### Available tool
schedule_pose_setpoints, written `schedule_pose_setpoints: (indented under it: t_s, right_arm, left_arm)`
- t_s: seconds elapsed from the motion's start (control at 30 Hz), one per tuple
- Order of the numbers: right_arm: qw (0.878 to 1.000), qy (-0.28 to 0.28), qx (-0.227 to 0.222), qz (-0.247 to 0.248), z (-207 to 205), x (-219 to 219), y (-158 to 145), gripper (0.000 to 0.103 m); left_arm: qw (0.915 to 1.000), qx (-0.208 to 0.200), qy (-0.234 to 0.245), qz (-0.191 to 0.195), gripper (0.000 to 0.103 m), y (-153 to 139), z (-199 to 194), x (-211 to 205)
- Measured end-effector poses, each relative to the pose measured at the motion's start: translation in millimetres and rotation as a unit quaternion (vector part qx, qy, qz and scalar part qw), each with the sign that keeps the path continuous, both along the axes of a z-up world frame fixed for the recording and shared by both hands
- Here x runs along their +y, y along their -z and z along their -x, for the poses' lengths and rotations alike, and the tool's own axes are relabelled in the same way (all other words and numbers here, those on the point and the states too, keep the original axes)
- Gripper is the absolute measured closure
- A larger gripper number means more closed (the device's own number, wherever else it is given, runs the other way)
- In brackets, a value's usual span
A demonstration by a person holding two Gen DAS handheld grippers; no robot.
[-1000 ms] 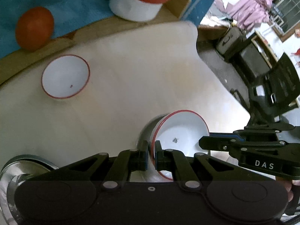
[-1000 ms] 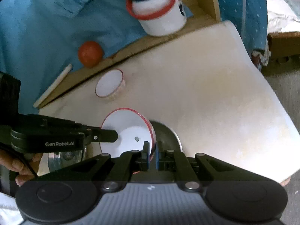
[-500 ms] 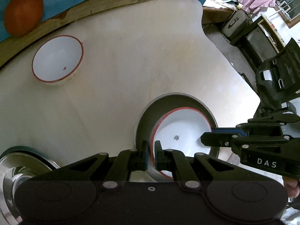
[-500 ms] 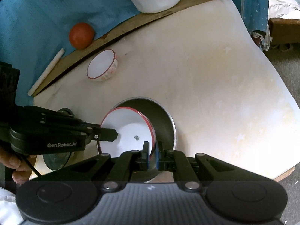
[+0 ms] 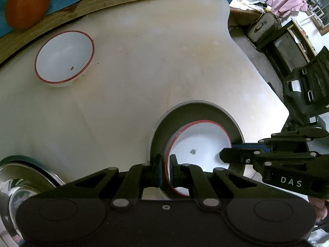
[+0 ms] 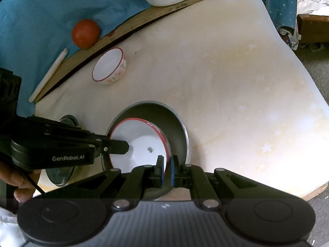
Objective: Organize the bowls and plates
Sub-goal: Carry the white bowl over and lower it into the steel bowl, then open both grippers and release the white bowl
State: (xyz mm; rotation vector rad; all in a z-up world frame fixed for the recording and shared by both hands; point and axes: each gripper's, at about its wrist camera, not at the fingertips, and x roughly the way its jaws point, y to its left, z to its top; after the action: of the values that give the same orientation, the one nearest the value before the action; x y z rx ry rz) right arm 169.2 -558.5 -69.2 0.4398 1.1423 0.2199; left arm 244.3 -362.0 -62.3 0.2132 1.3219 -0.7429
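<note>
Where it hung higher before, the red-rimmed bowl (image 5: 197, 144) – pinched by both grippers (image 5: 165, 162) (image 6: 167, 164) – now sits lower inside the metal bowl (image 5: 197, 111).

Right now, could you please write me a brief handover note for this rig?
Left gripper: jaws shut on the rim of the red-rimmed white plate.
Right gripper: jaws shut on the same plate's opposite rim.
Plate sits tilted inside the grey metal pan, not released.
Small red-rimmed bowl stands apart on the white mat.
Left: release the plate, then place the bowl.
</note>
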Motion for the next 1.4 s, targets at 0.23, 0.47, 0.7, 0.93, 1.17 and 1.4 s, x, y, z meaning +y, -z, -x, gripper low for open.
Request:
schedule_pose_setpoints:
  t_s: [0.23, 0.47, 0.7, 0.93, 1.17, 1.4]
  right_arm:
    - [1.0, -0.004, -0.004, 0.006, -1, -2, -1, 0.091]
    - [1.0, -0.004, -0.007, 0.007, 1, -2, -3, 0.089]
    - [1.0, -0.002, -0.018, 0.013, 3, -4, -12, 0.087]
    - [0.999, 0.001, -0.036, 0.02, 6, -8, -24, 0.077]
    - [0.998, 0.006, -0.052, 0.023, 3, -6, -33, 0.063]
    - [0.997, 0.003, -0.068, 0.027, -6, -2, -42, 0.045]
  left_arm:
    - [1.0, -0.003, -0.001, 0.001, 0.095, -1, -1, -1]
    - [0.9999, -0.01, 0.0, 0.003, 0.092, -4, -2, -1]
    - [0.9997, -0.021, 0.003, 0.006, 0.09, -14, 0, 0]
    - [0.9985, -0.053, 0.007, 0.006, 0.077, -30, 1, 1]
    - [0.9961, -0.087, -0.009, 0.01, 0.065, -49, -5, 12]
    - [0.9932, -0.108, -0.044, 0.01, 0.028, -56, -13, 32]
